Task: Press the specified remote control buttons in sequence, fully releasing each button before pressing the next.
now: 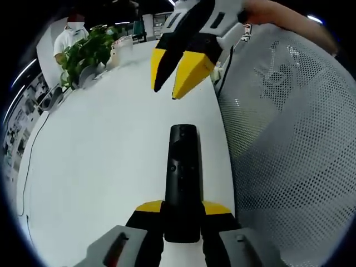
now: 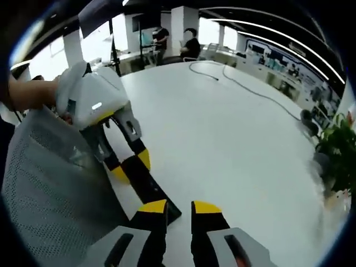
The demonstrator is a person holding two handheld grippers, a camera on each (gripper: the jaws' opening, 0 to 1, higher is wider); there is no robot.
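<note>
Bright even overhead light, soft shadows, fisheye bending at edges, slight blur

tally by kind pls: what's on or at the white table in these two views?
Slim black plastic remote control: 1
Yellow-tipped two-finger grippers, left gripper and right gripper: 2
Green leafy potted plant: 1
Grey mesh-back chair: 1
Thin cable lying across the white table: 1
Total: 6

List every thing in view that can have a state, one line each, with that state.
Remote control: lying flat on the white table, near end clamped, buttons facing up.
Left tongs: shut on the remote control.
Right tongs: hovering above the remote's far end, tips close together, not touching it.
Potted plant: upright at the table's far edge.
Mesh chair: beside the table, unoccupied.
</note>
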